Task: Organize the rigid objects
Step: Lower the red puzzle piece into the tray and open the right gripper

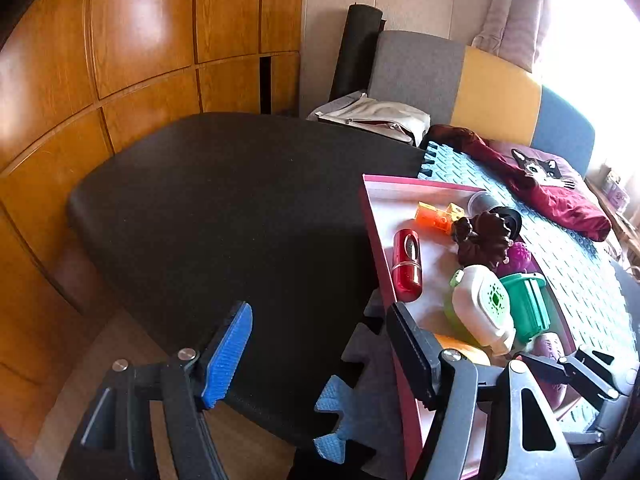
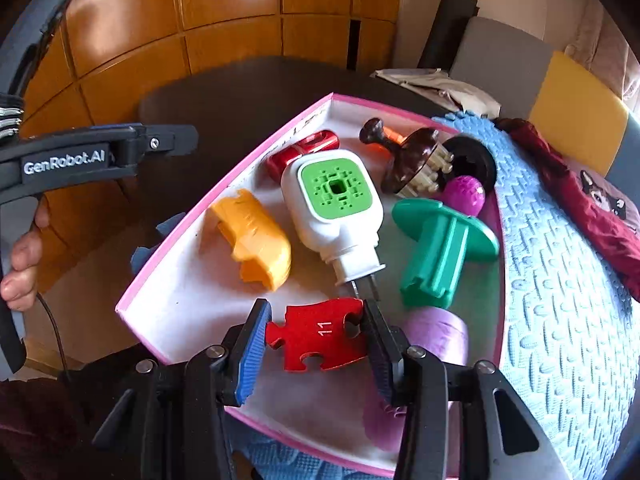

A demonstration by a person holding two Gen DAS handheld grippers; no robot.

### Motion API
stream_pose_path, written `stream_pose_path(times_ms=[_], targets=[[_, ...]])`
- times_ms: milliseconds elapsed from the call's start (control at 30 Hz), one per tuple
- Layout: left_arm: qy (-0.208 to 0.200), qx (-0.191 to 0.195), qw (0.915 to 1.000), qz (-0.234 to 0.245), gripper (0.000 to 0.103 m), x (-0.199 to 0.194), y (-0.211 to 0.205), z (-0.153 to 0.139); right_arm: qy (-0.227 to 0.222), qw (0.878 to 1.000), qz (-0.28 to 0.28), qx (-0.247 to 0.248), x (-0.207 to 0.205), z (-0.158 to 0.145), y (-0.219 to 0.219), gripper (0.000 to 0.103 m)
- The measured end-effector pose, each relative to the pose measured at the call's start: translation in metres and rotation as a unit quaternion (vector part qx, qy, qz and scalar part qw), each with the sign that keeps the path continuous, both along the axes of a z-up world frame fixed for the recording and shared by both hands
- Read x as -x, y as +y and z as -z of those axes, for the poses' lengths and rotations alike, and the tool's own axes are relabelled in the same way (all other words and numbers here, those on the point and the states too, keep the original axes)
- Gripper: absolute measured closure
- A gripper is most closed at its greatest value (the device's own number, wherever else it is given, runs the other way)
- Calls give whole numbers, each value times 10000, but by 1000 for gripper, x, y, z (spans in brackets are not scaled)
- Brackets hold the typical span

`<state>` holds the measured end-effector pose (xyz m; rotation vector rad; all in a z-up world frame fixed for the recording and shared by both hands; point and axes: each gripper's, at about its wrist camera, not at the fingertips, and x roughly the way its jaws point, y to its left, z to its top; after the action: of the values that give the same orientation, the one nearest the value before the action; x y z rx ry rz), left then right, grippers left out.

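A pink-rimmed white box [image 2: 168, 264] holds several rigid objects: a white and green plug-in device [image 2: 332, 208], an orange plastic piece [image 2: 256, 240], a green flanged part [image 2: 440, 248], a red case [image 2: 304, 148], a brown brush [image 2: 416, 160] and purple items. My right gripper [image 2: 316, 328] is shut on a red puzzle piece [image 2: 316, 334] marked 11, held over the box's near part. My left gripper [image 1: 320, 340] is open and empty, left of the box [image 1: 370, 216], above the black table [image 1: 224, 208].
The box rests on blue foam mats [image 2: 568, 300] beside the black table. A dark red cloth [image 1: 552, 196] lies on the mat behind. A grey, yellow and blue headboard [image 1: 492, 92] and wooden cabinets [image 1: 120, 60] stand at the back.
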<state>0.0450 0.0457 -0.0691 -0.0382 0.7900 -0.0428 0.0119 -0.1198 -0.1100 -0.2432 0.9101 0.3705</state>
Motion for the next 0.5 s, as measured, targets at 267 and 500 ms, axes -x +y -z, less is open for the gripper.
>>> stream_pose_path(times_ms=[267,500], targets=[[-23,-11,10000,-15,32,2,0,-2,-124,9998,120,17,0,-3,-1,57],[-86,-29,10000,-12,32,6,-1,-7,-148,9996,206,-84,3,-4,-3,56]])
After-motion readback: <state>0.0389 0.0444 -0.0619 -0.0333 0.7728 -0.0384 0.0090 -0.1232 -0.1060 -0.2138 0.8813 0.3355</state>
